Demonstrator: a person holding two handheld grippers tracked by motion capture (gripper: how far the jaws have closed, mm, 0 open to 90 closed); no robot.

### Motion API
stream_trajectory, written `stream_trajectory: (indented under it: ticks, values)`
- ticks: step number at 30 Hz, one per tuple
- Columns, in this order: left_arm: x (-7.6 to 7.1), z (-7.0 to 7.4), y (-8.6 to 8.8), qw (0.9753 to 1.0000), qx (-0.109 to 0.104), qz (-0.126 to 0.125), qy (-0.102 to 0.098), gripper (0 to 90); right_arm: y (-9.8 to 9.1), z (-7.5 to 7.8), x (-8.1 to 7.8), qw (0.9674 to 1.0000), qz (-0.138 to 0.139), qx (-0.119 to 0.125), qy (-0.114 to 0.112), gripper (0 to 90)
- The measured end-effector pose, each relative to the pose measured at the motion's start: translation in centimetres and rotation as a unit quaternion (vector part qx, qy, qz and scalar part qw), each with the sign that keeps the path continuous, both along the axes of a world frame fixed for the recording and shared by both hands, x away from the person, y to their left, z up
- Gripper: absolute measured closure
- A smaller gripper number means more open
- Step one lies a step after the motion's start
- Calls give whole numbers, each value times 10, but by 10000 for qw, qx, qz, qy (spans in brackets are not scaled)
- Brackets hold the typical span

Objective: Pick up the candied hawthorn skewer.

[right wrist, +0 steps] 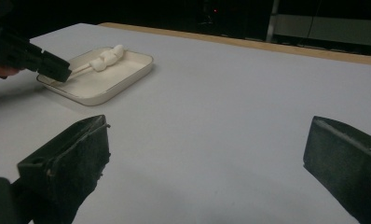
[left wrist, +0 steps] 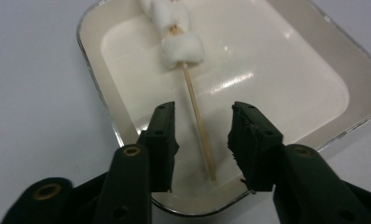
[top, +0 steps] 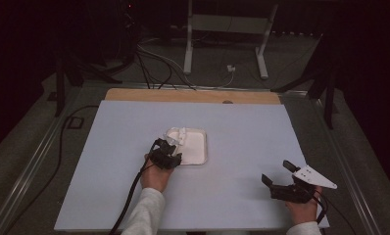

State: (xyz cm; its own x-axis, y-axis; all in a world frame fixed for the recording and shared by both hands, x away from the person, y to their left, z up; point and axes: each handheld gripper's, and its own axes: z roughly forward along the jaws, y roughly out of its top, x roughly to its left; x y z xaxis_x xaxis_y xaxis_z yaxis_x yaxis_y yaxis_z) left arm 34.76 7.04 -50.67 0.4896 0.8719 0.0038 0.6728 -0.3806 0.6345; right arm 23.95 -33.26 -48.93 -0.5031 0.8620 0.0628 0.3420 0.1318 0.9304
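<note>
A wooden skewer (left wrist: pixel 200 122) with white marshmallows (left wrist: pixel 181 46) on its far end lies in a shallow white tray (left wrist: pixel 314 79). My left gripper (left wrist: pixel 203 109) is open over the tray's near edge. Its jaws stand on either side of the bare stick without touching it. In the high view the left gripper (top: pixel 166 149) is at the tray's (top: pixel 198 154) left front corner, with the marshmallows (top: pixel 178 134) just beyond it. My right gripper (top: pixel 276 172) rests wide open near the table's front right, with nothing between its jaws. The right gripper view looks past the right gripper (right wrist: pixel 207 126) to the tray (right wrist: pixel 127 74) and the left gripper (right wrist: pixel 53 65).
The tray sits mid-table on a pale sheet (top: pixel 242 127) that covers a wooden tabletop (top: pixel 193 95). Beyond the far edge are floor cables (top: pixel 158 63) and a white frame stand (top: pixel 227 29). Dark surroundings ring the table.
</note>
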Motion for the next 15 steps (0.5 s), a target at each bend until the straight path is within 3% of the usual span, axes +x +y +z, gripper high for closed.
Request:
stream_trajectory:
  ticks: [6, 15]
  values:
    - [1, -2, -6, 9999, 100, 2, 72, 725, 0, 0, 0, 10000, 7, -2, 5, 1]
    - [4, 0, -10, 9990, 95, 328, 288, 893, -2, 0, 0, 10000, -34, 85, 18, 1]
